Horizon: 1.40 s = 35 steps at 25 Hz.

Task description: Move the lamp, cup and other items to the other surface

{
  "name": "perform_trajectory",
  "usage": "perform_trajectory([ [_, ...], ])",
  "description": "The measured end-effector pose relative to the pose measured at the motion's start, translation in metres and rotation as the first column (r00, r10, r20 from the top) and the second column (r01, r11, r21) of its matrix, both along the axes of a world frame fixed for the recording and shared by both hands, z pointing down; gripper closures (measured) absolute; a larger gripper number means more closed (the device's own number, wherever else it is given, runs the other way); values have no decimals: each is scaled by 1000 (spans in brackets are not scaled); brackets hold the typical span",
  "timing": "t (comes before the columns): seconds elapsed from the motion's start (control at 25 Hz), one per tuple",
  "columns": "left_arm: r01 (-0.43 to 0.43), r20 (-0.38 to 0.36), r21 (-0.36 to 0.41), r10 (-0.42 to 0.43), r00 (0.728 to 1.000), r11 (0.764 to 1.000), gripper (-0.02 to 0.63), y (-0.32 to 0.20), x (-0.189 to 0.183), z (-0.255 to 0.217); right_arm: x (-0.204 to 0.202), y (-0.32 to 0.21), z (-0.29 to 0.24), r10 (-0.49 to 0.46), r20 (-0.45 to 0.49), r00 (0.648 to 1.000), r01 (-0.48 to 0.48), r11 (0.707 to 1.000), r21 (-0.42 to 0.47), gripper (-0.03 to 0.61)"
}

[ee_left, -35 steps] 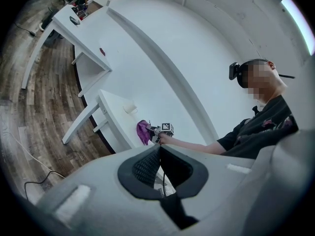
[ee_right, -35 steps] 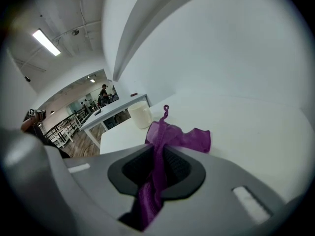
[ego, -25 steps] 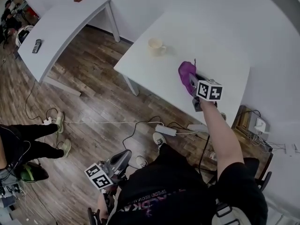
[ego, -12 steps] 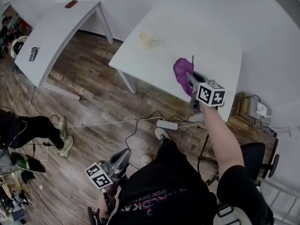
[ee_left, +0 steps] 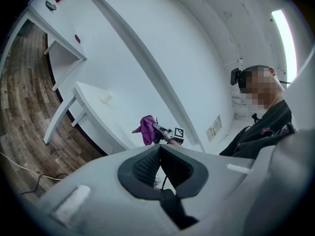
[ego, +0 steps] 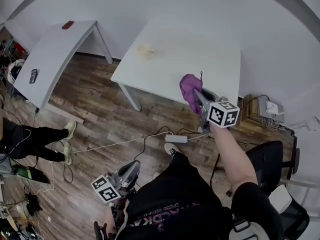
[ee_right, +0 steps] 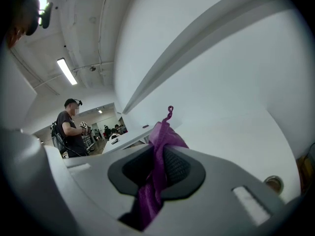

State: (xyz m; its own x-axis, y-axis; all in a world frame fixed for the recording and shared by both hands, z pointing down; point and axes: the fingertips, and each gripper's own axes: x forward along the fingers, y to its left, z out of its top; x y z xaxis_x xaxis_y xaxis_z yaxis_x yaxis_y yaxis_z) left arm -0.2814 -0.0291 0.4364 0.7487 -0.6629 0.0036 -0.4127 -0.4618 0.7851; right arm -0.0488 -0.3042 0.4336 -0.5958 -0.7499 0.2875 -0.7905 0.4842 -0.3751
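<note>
My right gripper (ego: 198, 96) is shut on a purple cloth pouch (ego: 190, 89) and holds it above the near right part of the white table (ego: 200, 44). In the right gripper view the purple pouch (ee_right: 156, 181) is pinched between the pads, its drawstring loop sticking up. A pale cup (ego: 146, 50) stands on the table's left part, apart from the pouch. My left gripper (ego: 133, 168) hangs low over the wood floor by the person's legs; in its own view the left gripper (ee_left: 158, 155) has its pads together with nothing between them. No lamp shows.
A second white table (ego: 50, 49) stands at the far left with a dark remote (ego: 33, 75) and a small reddish item (ego: 67, 24). Cables and a power strip (ego: 176, 138) lie on the floor. A black chair (ego: 272, 159) is at my right. Another person's legs (ego: 35, 136) are at the left.
The right gripper has carried the purple pouch away from the cup toward the table's near edge. The head view has shifted, and the person at the left has moved. The left gripper stayed put.
</note>
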Motion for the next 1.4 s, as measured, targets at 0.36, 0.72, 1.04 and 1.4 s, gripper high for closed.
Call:
perform_trajectory([
  [0.36, -142, -21, 18, 142, 990, 990, 612, 38, 18, -6, 48, 97, -20, 111, 45, 993, -113, 993, 43, 525],
  [0.72, -389, 1, 40, 390, 921, 920, 612, 68, 92, -5, 146, 195, -19, 310, 51, 949, -312, 949, 41, 525],
  [1.04, -494, -36, 25, 495, 868, 869, 612, 65, 175, -5, 272, 258, -14, 502, 32, 864, -503, 864, 12, 525],
  [1.4, -660, -75, -6, 658, 749, 751, 612, 96, 313, -1, 412, 330, -17, 633, -20, 774, -634, 774, -4, 525],
])
